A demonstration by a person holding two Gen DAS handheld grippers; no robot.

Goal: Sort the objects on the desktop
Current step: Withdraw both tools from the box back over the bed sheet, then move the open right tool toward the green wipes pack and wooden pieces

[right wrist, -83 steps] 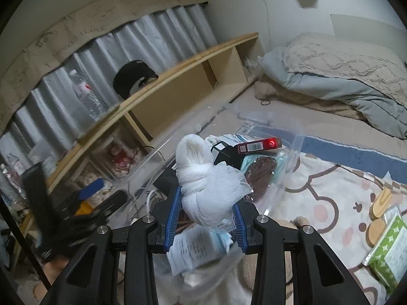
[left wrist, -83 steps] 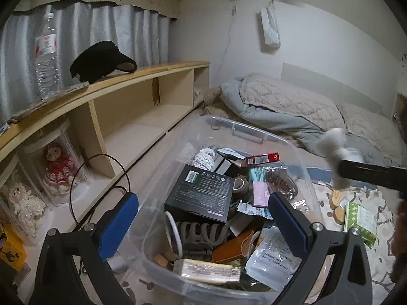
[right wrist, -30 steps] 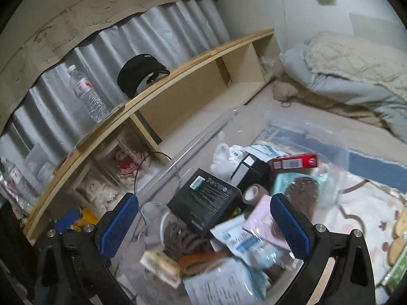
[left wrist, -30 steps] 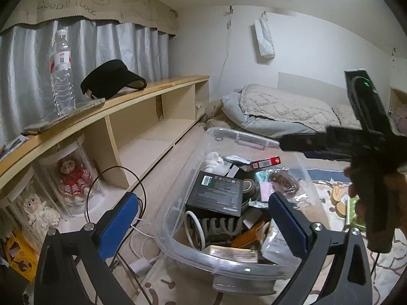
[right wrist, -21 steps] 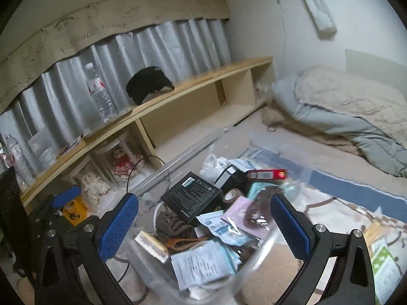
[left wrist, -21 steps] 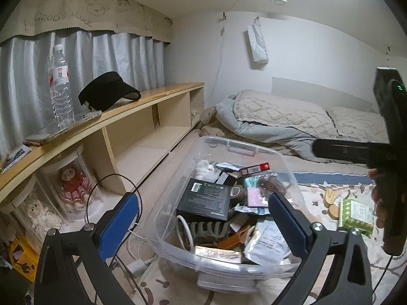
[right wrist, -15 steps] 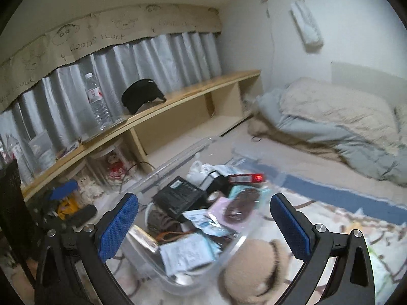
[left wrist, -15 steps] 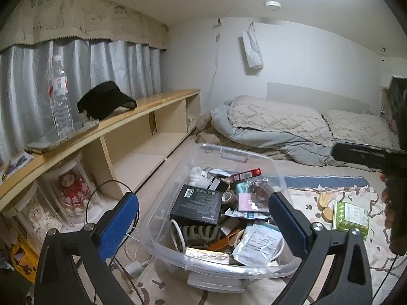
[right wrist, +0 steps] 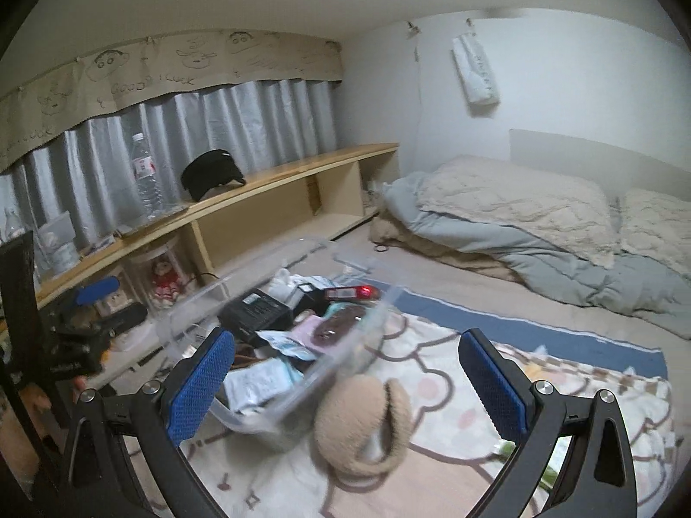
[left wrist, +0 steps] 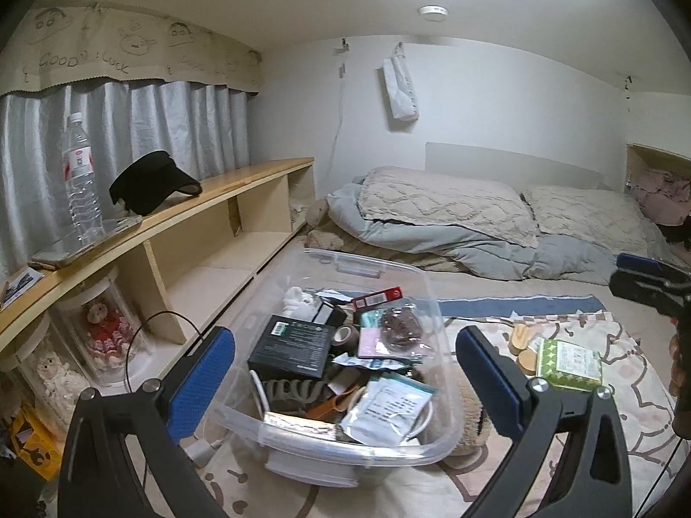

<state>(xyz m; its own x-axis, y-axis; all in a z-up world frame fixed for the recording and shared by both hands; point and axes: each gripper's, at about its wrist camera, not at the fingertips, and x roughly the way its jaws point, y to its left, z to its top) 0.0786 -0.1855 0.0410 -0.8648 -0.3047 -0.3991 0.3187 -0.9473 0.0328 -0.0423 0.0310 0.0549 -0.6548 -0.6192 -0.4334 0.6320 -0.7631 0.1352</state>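
Many things are already packed in the clear box (left wrist: 436, 336), fluffy earmuffs (right wrist: 362, 423) and a green packet (left wrist: 568, 364) are left out (nothing is held by either wide-apart hand-held gripper).

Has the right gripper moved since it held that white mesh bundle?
Yes. The right gripper has pulled back and up from the clear storage bin, now open and empty.

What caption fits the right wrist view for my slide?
Open right claw above fuzzy earmuffs beside the full clear bin on the cartoon blanket.
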